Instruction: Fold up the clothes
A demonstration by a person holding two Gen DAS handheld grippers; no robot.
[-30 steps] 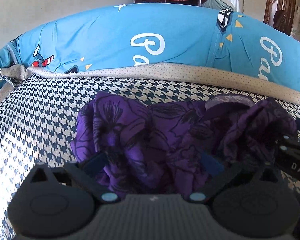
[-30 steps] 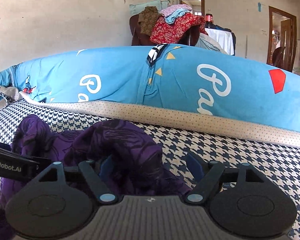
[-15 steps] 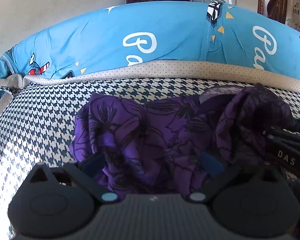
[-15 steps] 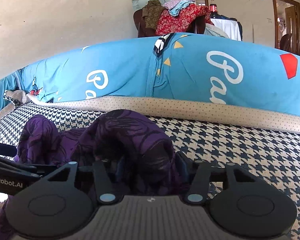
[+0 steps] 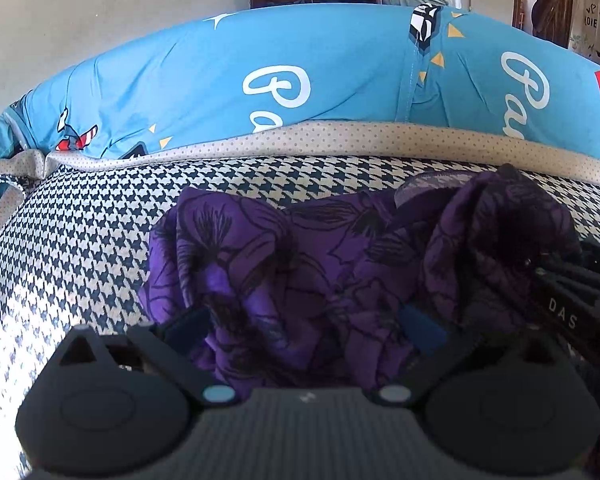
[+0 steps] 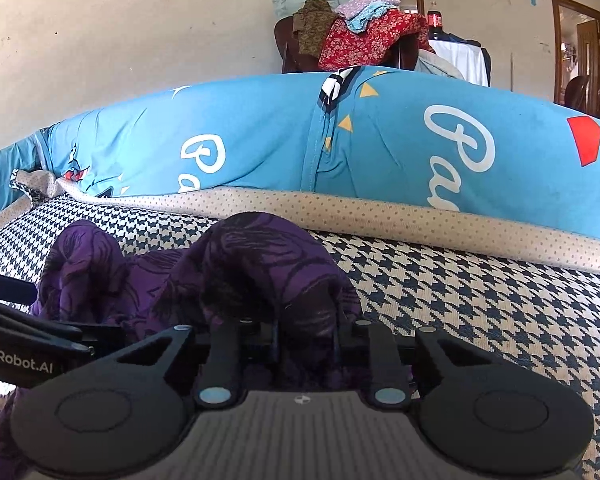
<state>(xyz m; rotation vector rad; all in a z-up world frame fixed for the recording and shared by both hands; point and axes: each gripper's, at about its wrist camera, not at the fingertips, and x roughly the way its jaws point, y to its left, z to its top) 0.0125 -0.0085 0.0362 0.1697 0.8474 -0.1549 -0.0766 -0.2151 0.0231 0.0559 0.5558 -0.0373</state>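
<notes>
A crumpled purple garment with black flower outlines lies on the houndstooth bedspread. My left gripper stands wide open low over its near edge. Cloth bunches between the blue pads, which show bare. The right gripper's black body reaches into the garment's right hump. In the right wrist view my right gripper has its jaws closing, drawn narrow, with a raised fold of the purple garment pinched between them. The left gripper's arm shows at the left edge.
A long blue bolster with white lettering runs across the back of the bed, with a dotted beige sheet edge below it. Beyond stands a chair piled with clothes. Houndstooth bedspread stretches to the right.
The right gripper's jaws came together from wide apart onto the fold of purple cloth. The left gripper stayed wide and in place.
</notes>
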